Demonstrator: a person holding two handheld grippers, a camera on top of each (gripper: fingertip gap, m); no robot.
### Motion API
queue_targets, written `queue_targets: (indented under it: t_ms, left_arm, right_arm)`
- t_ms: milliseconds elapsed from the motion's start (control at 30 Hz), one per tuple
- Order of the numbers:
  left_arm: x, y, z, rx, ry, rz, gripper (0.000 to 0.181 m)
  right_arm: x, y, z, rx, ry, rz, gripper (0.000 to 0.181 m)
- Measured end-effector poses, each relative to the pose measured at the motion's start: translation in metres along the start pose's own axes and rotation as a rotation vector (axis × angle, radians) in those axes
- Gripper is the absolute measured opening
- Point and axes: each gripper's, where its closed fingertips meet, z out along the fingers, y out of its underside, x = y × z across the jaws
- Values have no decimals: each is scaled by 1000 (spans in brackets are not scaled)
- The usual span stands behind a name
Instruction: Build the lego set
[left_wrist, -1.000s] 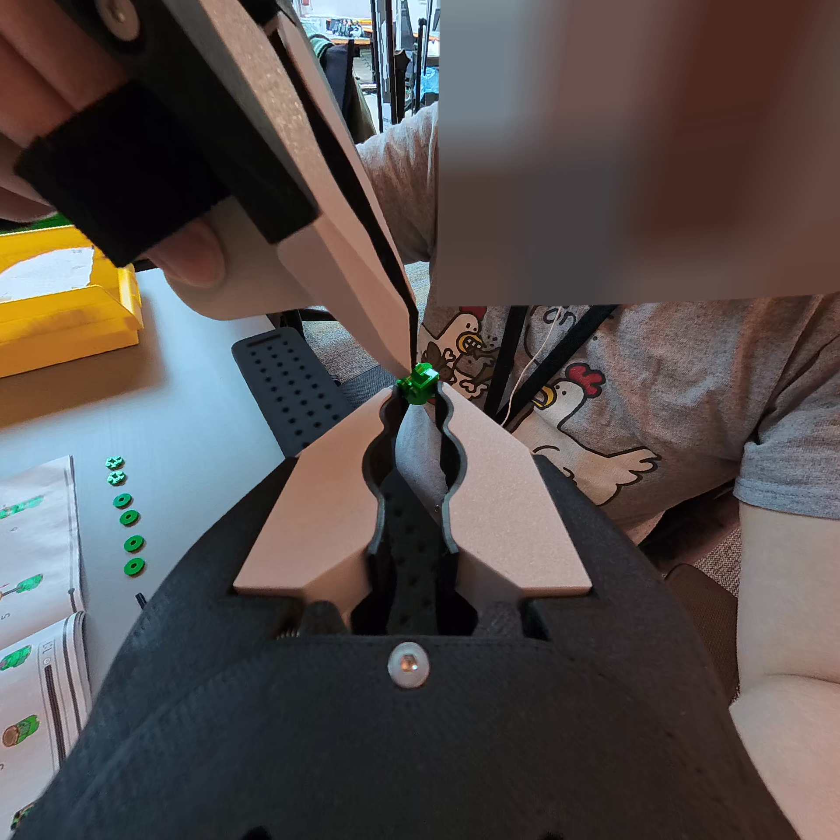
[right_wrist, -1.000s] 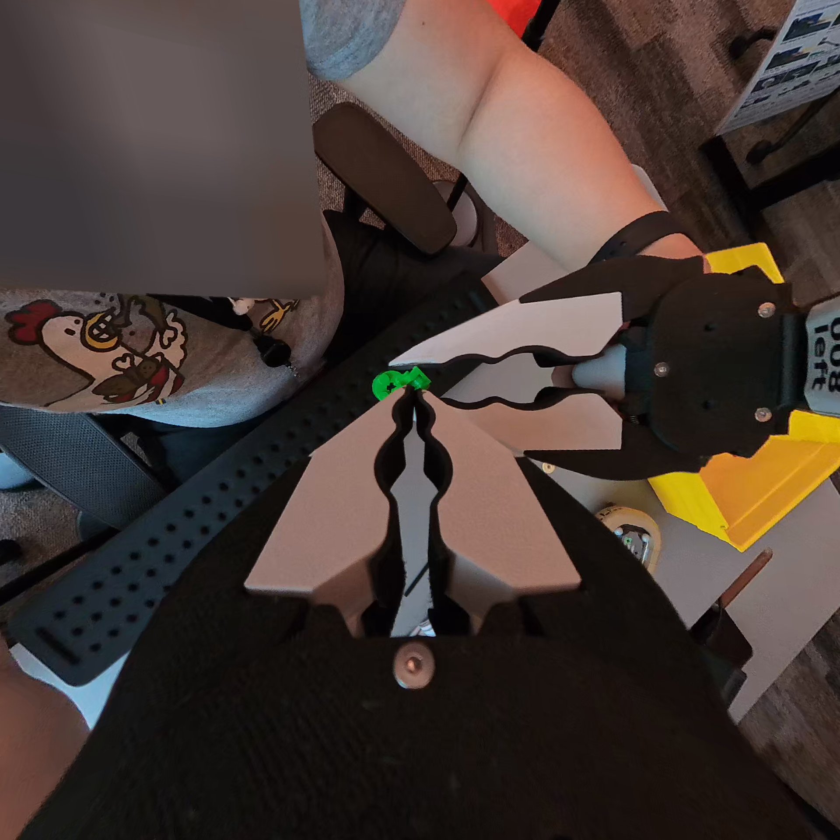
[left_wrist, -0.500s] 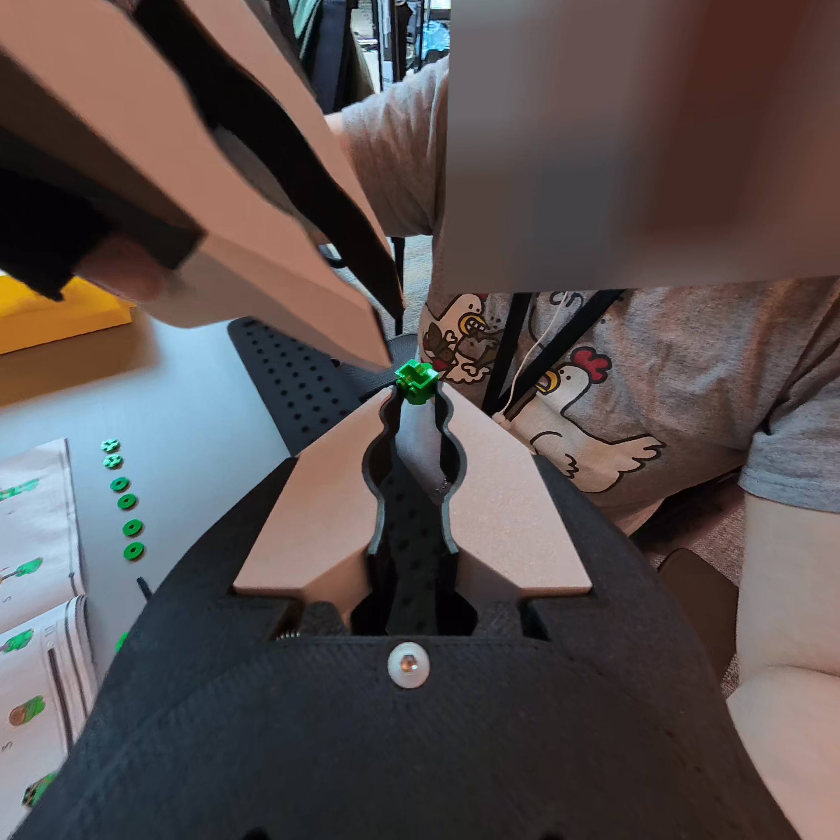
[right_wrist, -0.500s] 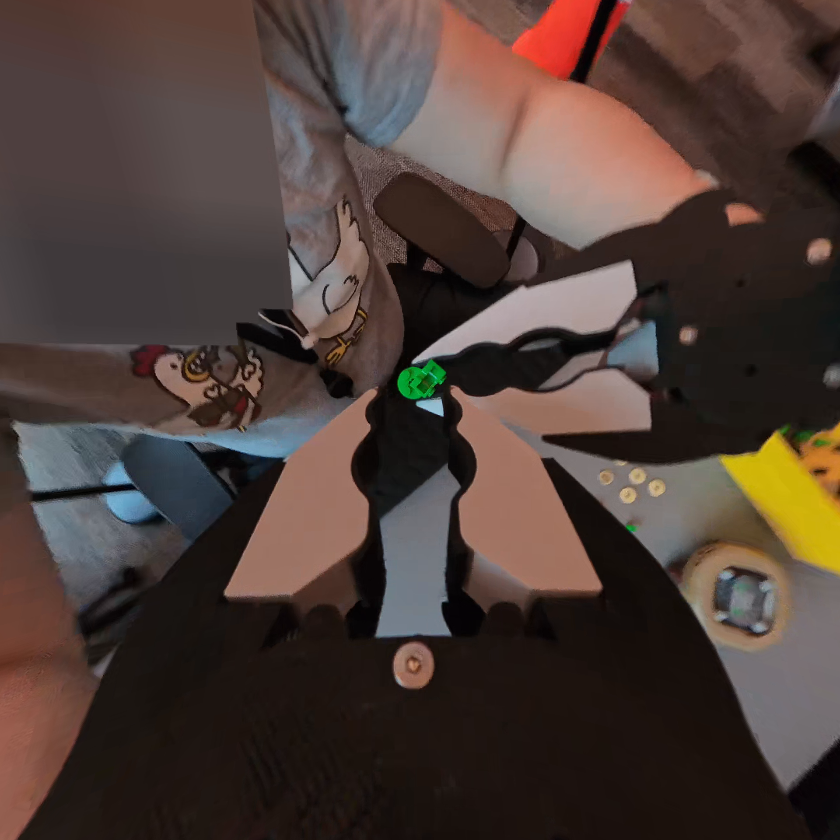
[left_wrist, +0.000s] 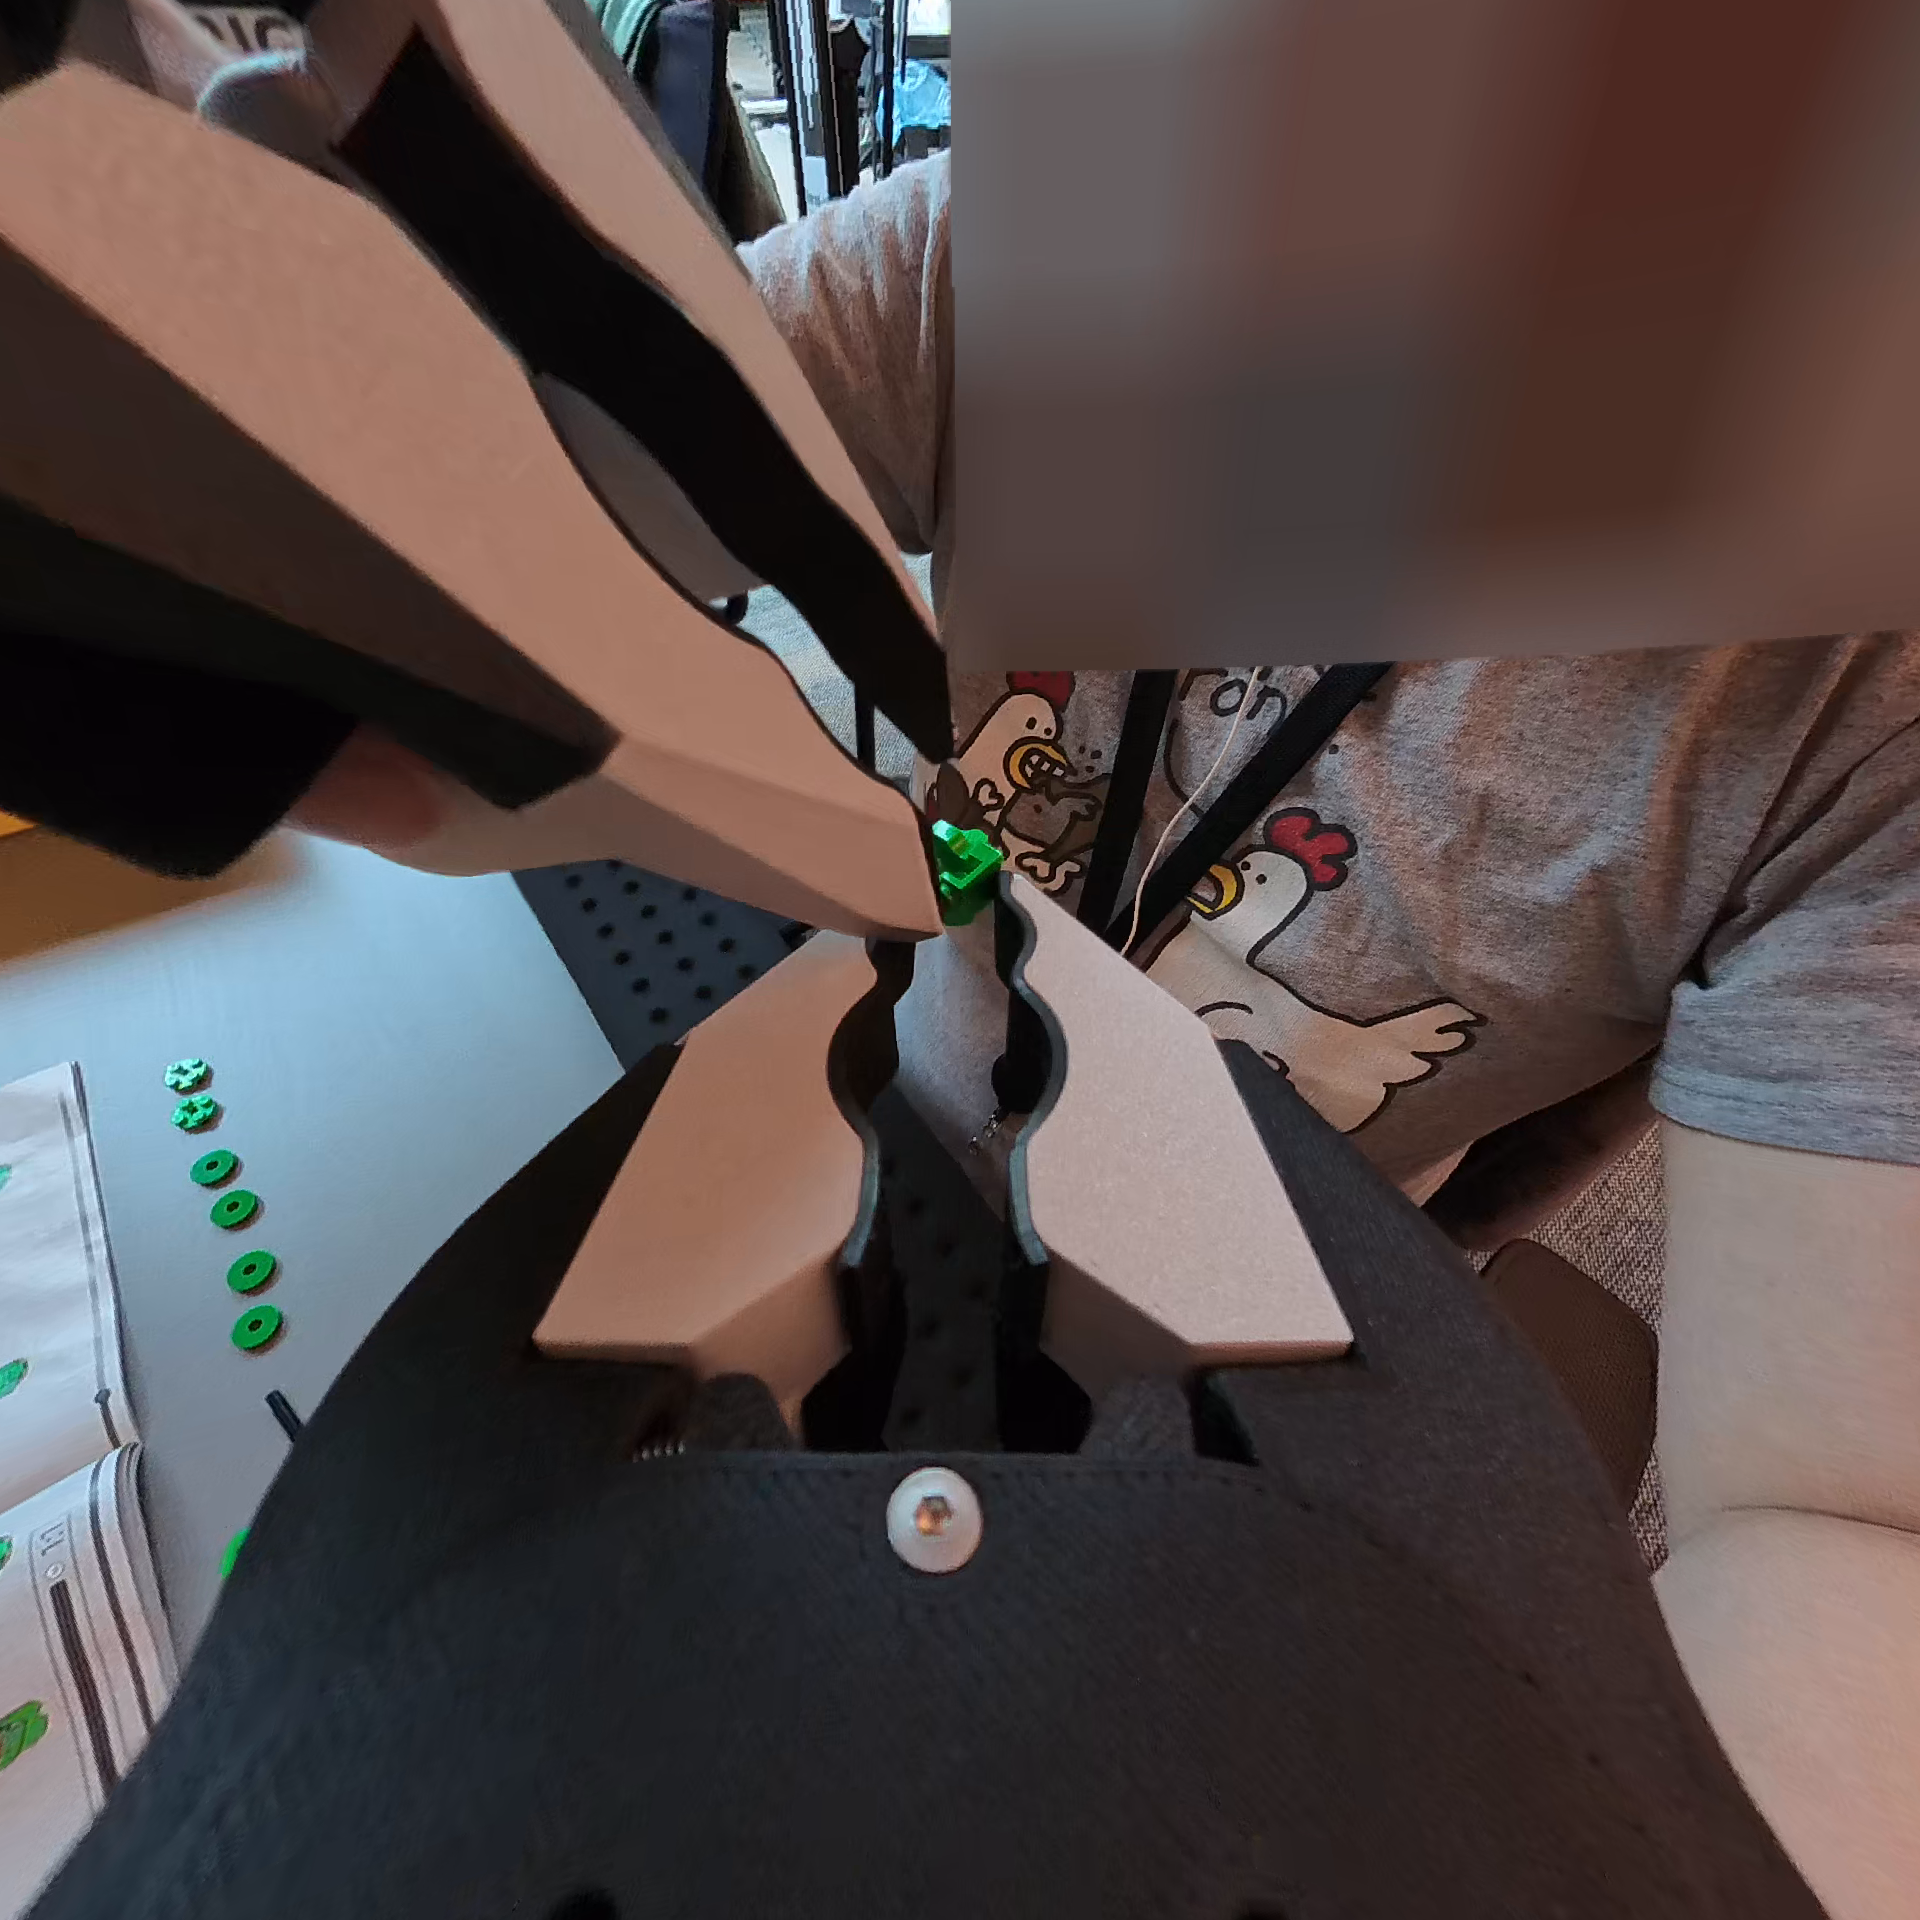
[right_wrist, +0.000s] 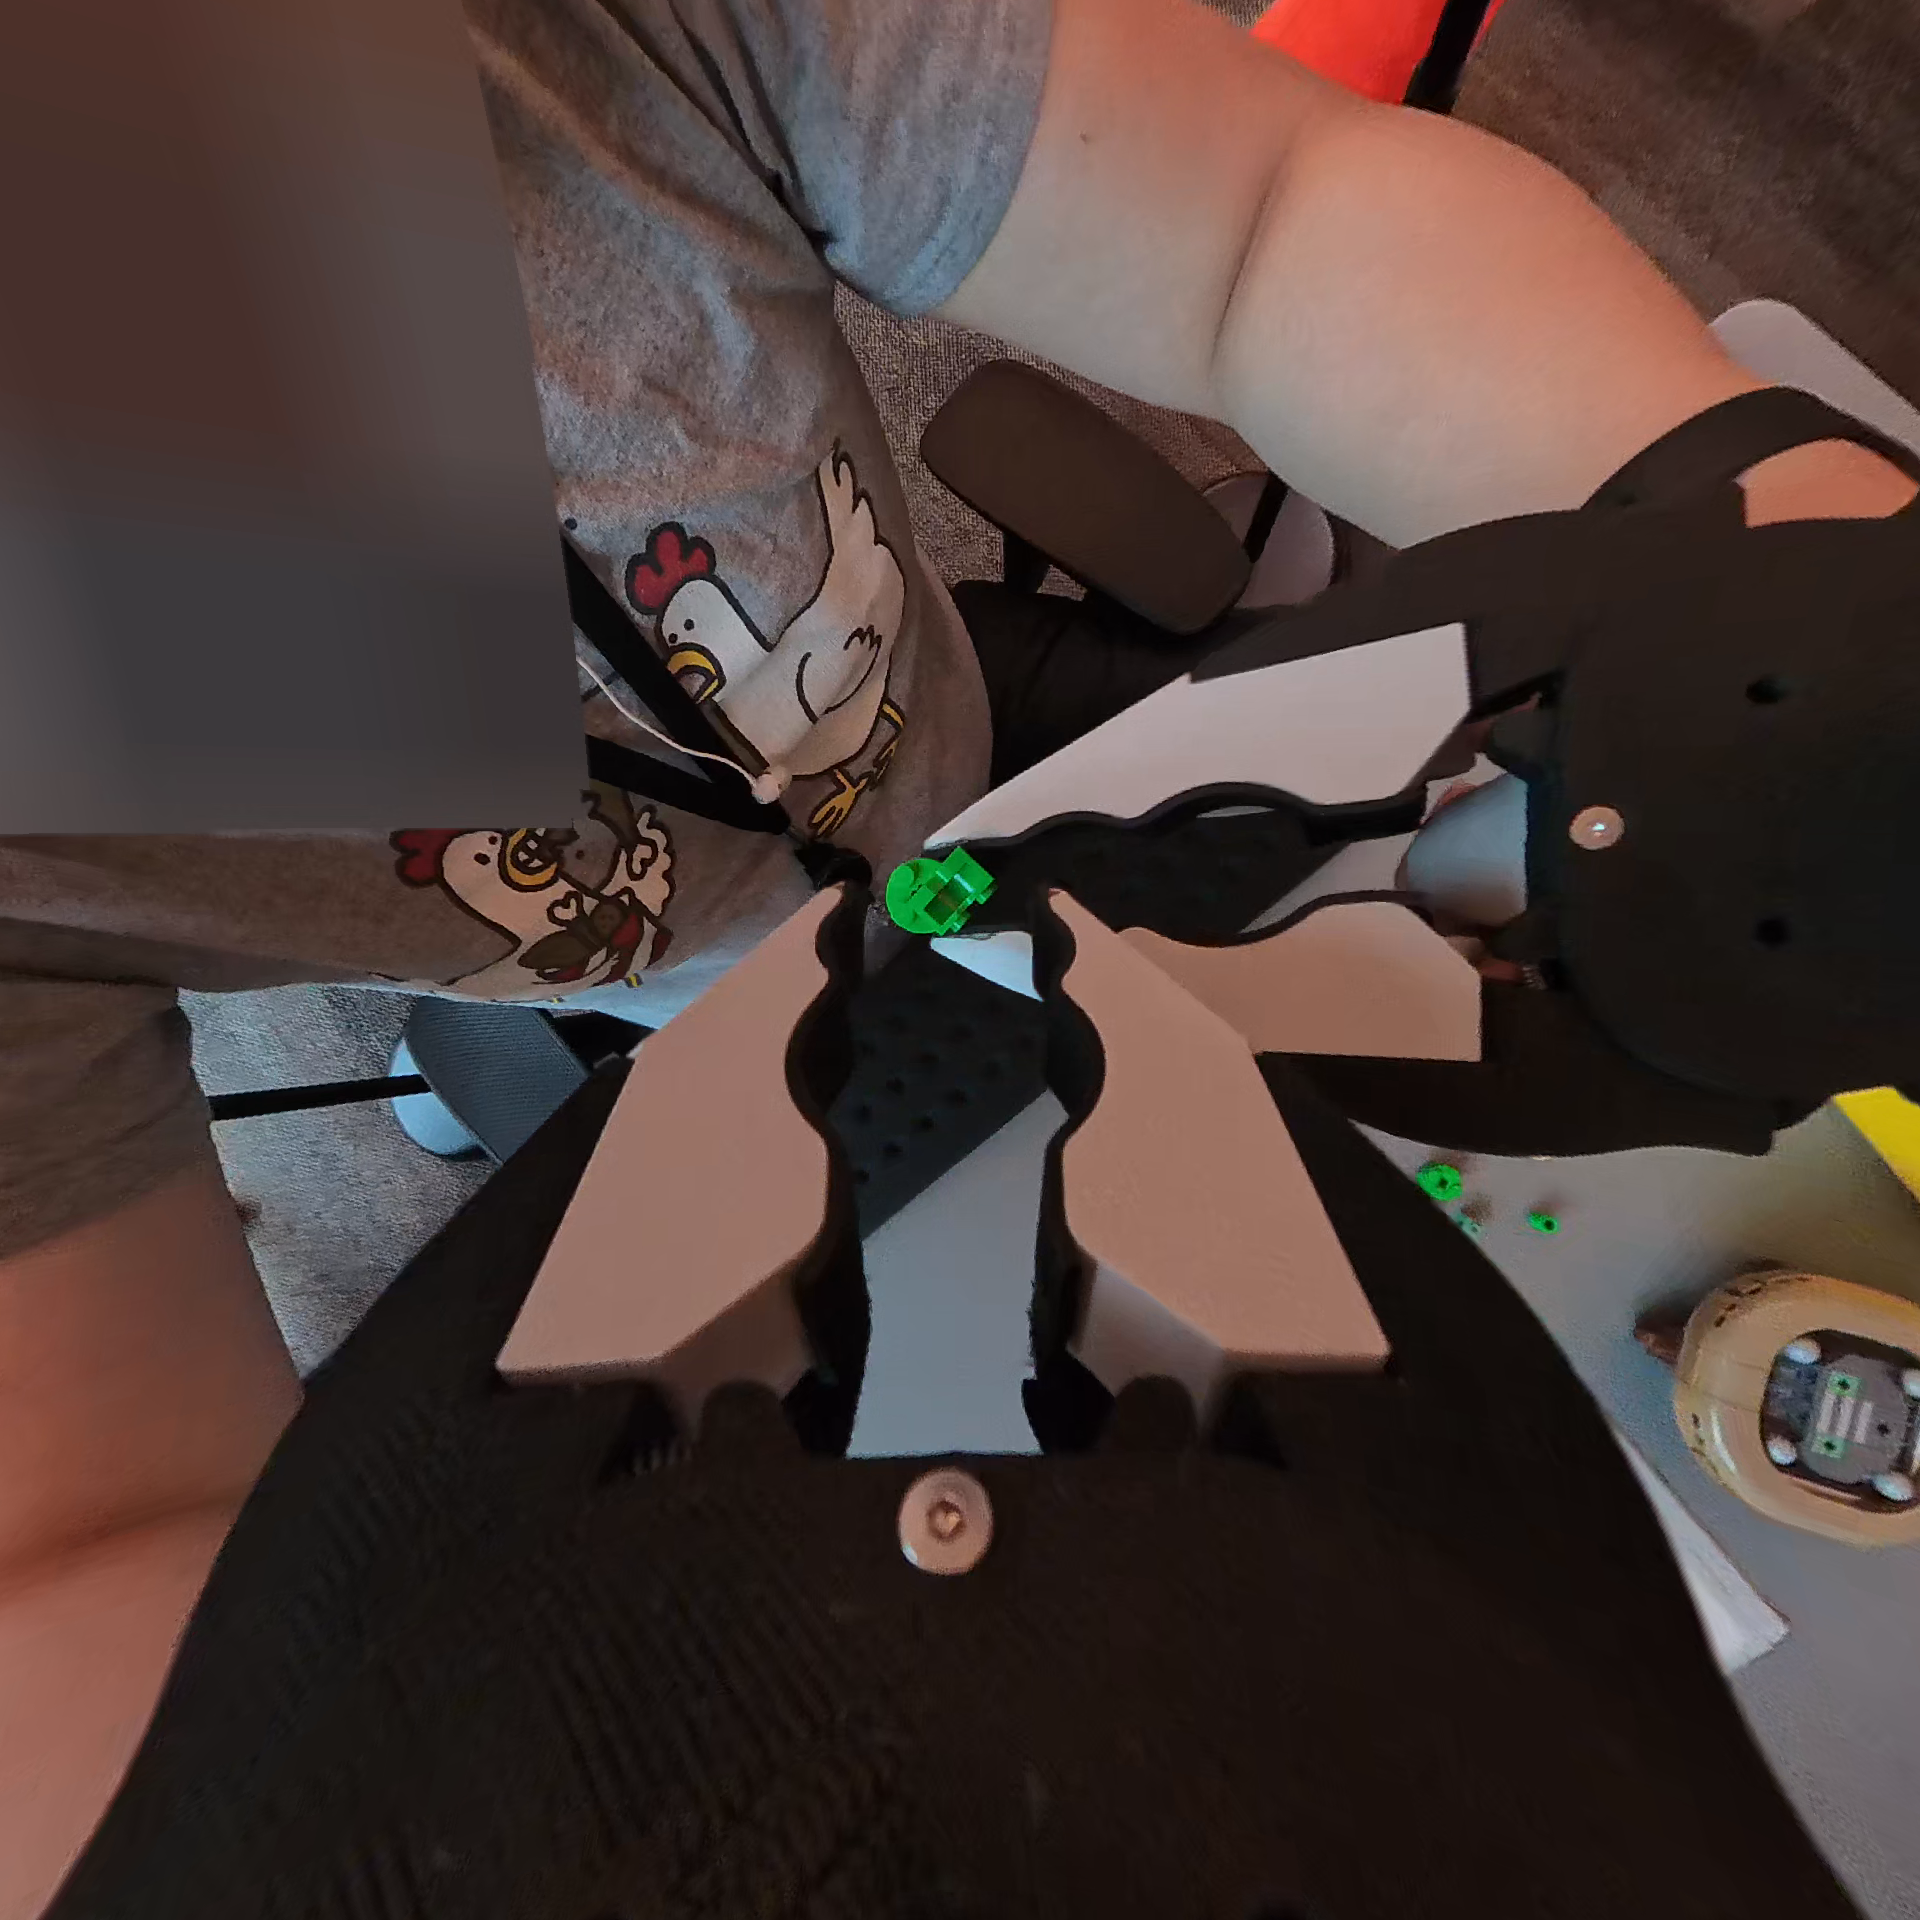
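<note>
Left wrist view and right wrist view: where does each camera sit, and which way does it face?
Left wrist view: on the left gripper, facing the person's shirt over the table edge; its own jaws clamp a green piece; the right gripper shows upper left.
Right wrist view: on the right gripper, looking down at shirt, chair and table; its own jaws open; a forearm shows.
Shared: green piece, both grippers, shirt.

Each hand-held gripper — left (left_wrist: 961, 914), right (right_wrist: 940, 904) — has a coarse black body, one silver screw (left_wrist: 934, 1519) at its middle, and two pale wedge fingers (left_wrist: 1164, 1122) with wavy black inner edges. The person wears a grey T-shirt (left_wrist: 1507, 935) printed with chickens — black lanyard straps (left_wrist: 1132, 790) cross it.
</note>
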Motion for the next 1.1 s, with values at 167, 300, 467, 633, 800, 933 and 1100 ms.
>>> queue_targets:
  t_ms: [167, 300, 467, 633, 800, 933, 1100]
  left_arm:
    - [-1, 1, -1, -3, -6, -6, 13]
    - [-2, 1, -2, -3, -11, -4, 13]
    - [-2, 2, -2, -6, -20, -9, 13]
    - [-3, 4, -2, -5, -25, -15, 13]
    - [-5, 6, -2, -10, -35, -16, 13]
    - [-6, 7, -4, -8, -46, -25, 13]
    - [-7, 6, -8, 22, -60, -34, 13]
  right_arm:
    - [2, 0, 2, -44, -9, 71, 23]
    - [3, 1, 4, -78, 1, 87, 18]
    - [6, 3, 6, -106, 33, 99, 11]
    - [7, 5, 7, -128, 60, 103, 11]
    - [10, 7, 8, -142, 97, 101, 8]
    - [13, 9, 7, -150, 165, 81, 8]
    - [18, 8, 1, -118, 272, 43, 7]
